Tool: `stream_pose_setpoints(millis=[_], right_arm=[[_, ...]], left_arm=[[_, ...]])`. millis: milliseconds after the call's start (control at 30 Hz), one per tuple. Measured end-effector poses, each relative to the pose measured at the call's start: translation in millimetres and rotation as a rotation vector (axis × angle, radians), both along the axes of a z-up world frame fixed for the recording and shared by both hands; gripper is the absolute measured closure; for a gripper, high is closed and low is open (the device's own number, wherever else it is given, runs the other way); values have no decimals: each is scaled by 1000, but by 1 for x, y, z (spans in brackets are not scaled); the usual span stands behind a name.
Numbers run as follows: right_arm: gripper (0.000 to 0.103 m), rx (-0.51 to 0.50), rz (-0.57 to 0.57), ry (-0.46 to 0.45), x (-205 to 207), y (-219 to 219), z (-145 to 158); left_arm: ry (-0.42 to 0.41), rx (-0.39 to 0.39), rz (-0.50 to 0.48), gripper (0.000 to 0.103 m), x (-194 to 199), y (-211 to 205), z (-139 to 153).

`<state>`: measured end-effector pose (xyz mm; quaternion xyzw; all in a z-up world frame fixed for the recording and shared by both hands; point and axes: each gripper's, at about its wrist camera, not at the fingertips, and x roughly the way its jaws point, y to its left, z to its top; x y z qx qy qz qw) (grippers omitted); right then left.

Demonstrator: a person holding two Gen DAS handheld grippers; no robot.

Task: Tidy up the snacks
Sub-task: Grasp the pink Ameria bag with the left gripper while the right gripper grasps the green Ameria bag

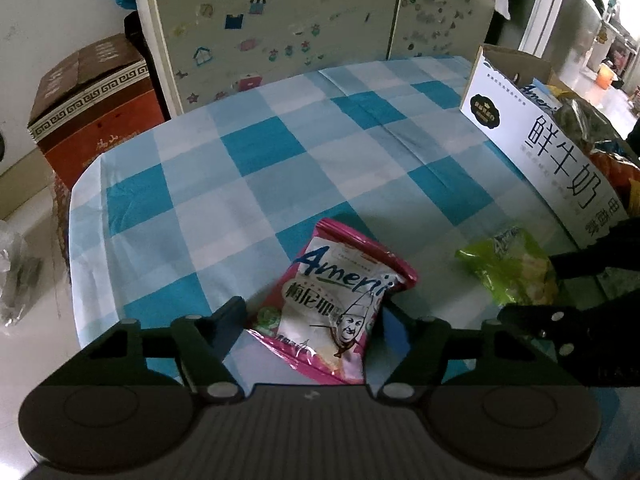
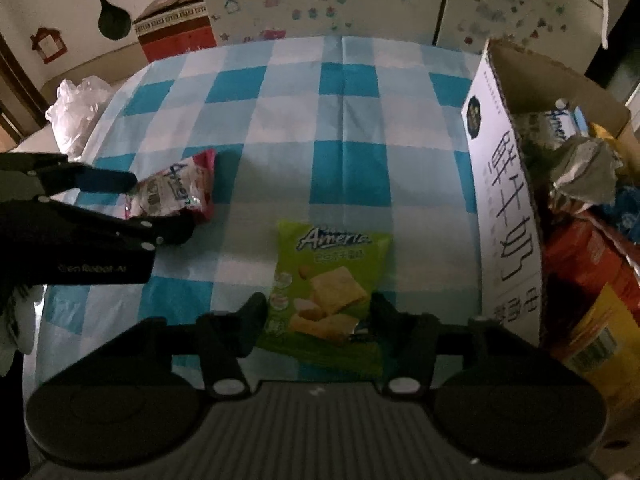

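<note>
Blue-and-white checked cloth (image 1: 248, 152) covers the table, with a white printed cardboard box (image 2: 504, 184) of snacks at the frame's right. Low in the left wrist view, the left gripper (image 1: 314, 320) is clamped on the crinkly pink-edged snack packet (image 1: 336, 300). Low in the right wrist view, the right gripper (image 2: 320, 316) pinches the soft green cracker packet (image 2: 328, 280). Both packets lie on the cloth. To do this well, lift each straight up, grip firm, clear the box's wall, then lower inside.
</note>
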<state>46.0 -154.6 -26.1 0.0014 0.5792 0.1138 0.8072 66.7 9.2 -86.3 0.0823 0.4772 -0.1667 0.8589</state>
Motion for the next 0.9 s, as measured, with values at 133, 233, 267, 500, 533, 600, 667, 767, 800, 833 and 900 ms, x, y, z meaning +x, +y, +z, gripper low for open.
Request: stream_pose_setpoints(millis=[133,233,267,500,533,600,667,767,800,833,900], right_arm=[[50,32,-15,-24,2,-3,9],[50,58,-29,-42,3,-5,17],[50,64,-30,-48,4,-6,19],[50,81,-19,-110,5,-2,39],[50,78,-11,-123,5,-1,42],[50,80,-7,-136,6,0,46],[50,87,-10,-138,7,0,47],[50,83,-11,-144,7,-1,48],[50,84,-9,-146,7,-1,49],[50,85,-8,-150,7,0,50],[50,82,-5,-160,6,0,53]], left_arm=[[-32,8,39,29,0,2,7],[-33,-23,100,30,4,10,14],[-33,-39,112,30,5,12,16],[-8,-183,209,31,7,22,27],[-2,-201,224,31,7,23,28],[9,-232,249,31,8,26,29],[9,-250,270,31,9,29,31],[1,-246,294,32,9,31,33],[3,-252,305,32,9,33,33],[4,-260,319,32,9,35,34],[1,-273,342,32,10,39,35]])
